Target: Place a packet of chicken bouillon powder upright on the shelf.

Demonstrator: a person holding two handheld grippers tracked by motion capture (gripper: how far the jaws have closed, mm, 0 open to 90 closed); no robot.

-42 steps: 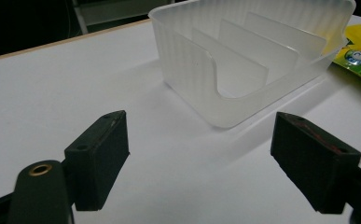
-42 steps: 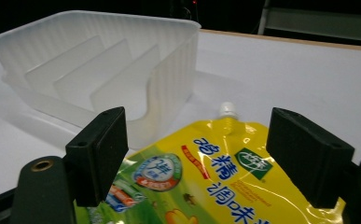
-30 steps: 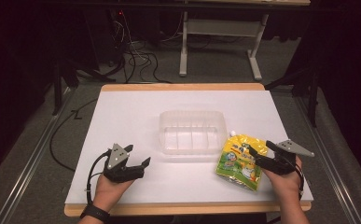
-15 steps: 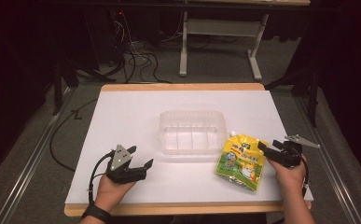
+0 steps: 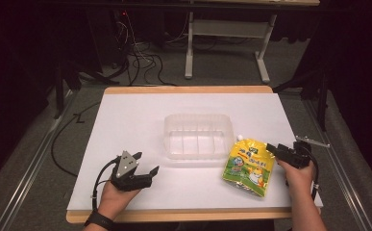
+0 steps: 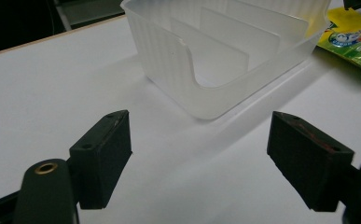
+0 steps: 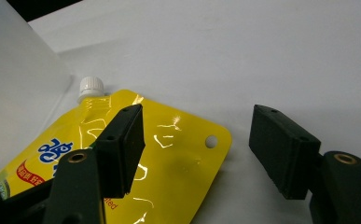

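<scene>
The flat yellow spouted foil pouch (image 5: pixel 249 166) lies on the white-topped bench (image 5: pixel 126 125), just to the right of the clear ribbed plastic container (image 5: pixel 198 135), its white screw cap (image 7: pixel 90 88) pointing toward the container's wall. The right gripper (image 5: pixel 275 149) is lowered over the pouch's upper right corner, where a small punched hole (image 7: pixel 211 140) is seen. Its jaws have just been closing, yet they stand apart, one above the yellow film and the other over bare bench, with nothing pinched.

A failed pick is judged the main risk: the pouch lies flat, so the jaws may close above the thin edge or skid on the glossy film and push it away. If only the corner is caught, the filled pouch is likely to sag, swing and slip out, or strike the light container and shift it.

The left gripper (image 5: pixel 145 174) is held spread near the bench's front edge, empty, facing the container.

The container is divided by upright translucent partitions (image 6: pixel 225 39); nothing is seen in its compartments.
</scene>
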